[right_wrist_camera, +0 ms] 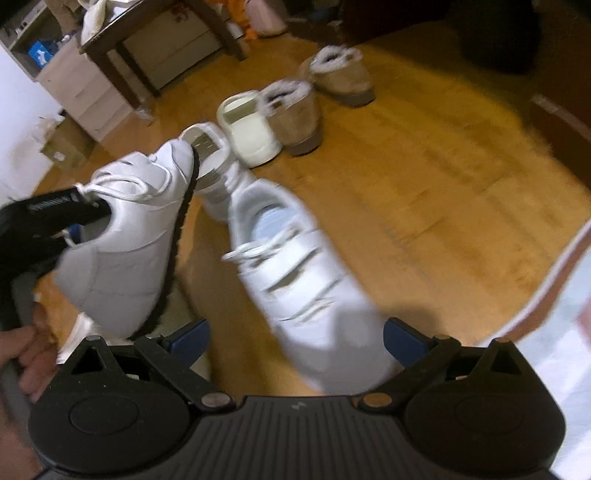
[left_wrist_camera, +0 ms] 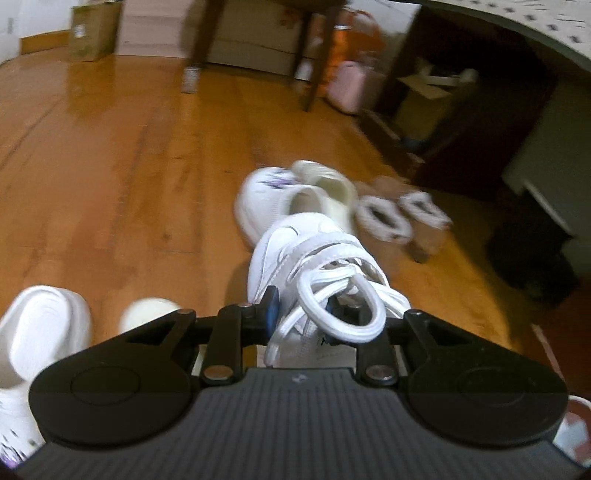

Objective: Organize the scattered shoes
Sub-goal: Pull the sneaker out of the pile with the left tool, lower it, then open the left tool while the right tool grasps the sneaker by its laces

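Observation:
My left gripper (left_wrist_camera: 303,310) is shut on the collar and laces of a white sneaker (left_wrist_camera: 314,258), which hangs above the wooden floor. From the right wrist view that gripper (right_wrist_camera: 85,218) carries the same sneaker (right_wrist_camera: 129,240) at the left, black sole edge turned right. My right gripper (right_wrist_camera: 295,339) stands open and wide. Its blue pads (right_wrist_camera: 188,339) flank the toe of a second white sneaker (right_wrist_camera: 295,280), which lies on the floor and touches neither pad.
A white clog (right_wrist_camera: 210,147), a cream clog (right_wrist_camera: 251,129) and two tan fur-lined boots (right_wrist_camera: 295,114) stand in a row further on. More white shoes (left_wrist_camera: 40,332) lie lower left. Table legs (left_wrist_camera: 199,40), a cardboard box (left_wrist_camera: 94,33) and dark furniture (left_wrist_camera: 461,110) border the floor.

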